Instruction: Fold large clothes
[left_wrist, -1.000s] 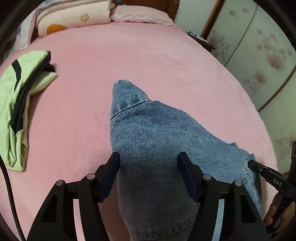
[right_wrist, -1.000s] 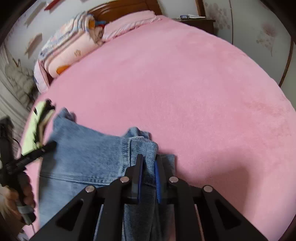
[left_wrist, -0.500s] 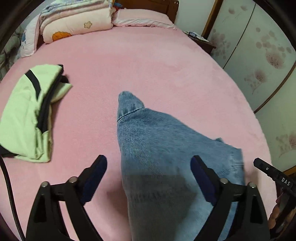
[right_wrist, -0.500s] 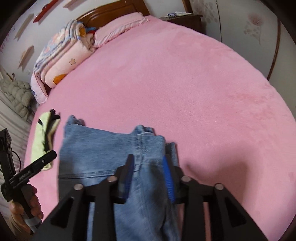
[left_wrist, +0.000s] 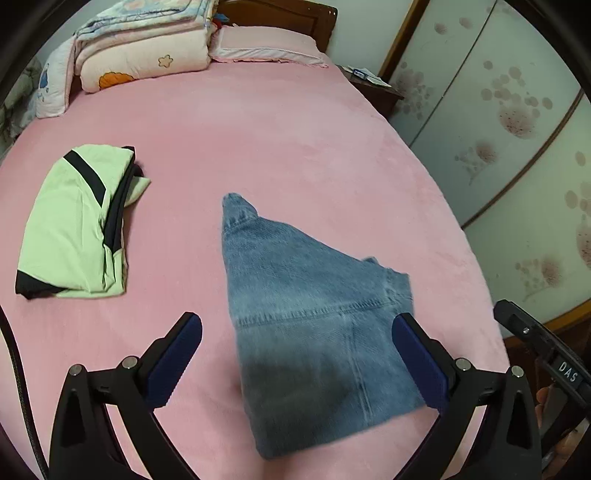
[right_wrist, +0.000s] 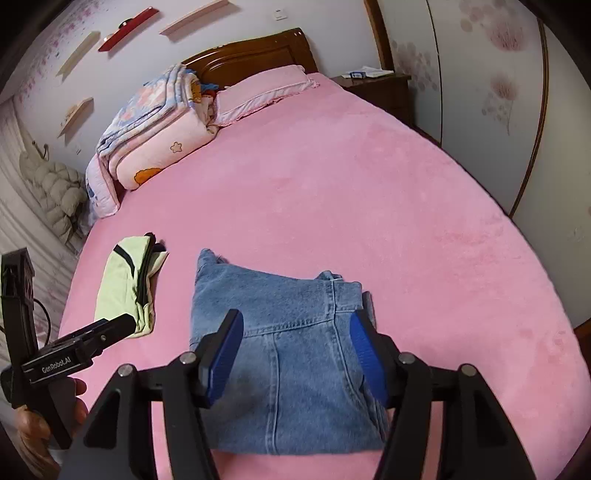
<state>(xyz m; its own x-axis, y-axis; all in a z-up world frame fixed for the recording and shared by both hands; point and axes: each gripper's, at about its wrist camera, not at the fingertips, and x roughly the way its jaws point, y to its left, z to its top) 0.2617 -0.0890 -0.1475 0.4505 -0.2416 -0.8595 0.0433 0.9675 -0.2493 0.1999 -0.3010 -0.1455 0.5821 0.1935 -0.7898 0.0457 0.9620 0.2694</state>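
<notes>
1. The folded jeans (right_wrist: 291, 354) are left lying at lower centre of the frame on the pink bed (right_wrist: 369, 206).
2. The right gripper (right_wrist: 295, 354) has just been opening and was lifted clear; nothing is pinched.
3. The left gripper (left_wrist: 295, 365) is spread wide, empty.
4. This fold is judged finished; a folded green shirt (left_wrist: 74, 225) lies left.

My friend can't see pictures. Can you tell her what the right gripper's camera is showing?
Folded blue jeans lie flat on a pink bed, below the open right gripper, whose jaws have just been opening and hold nothing. A folded green shirt lies left of them, with stacked quilts by the headboard.
</notes>
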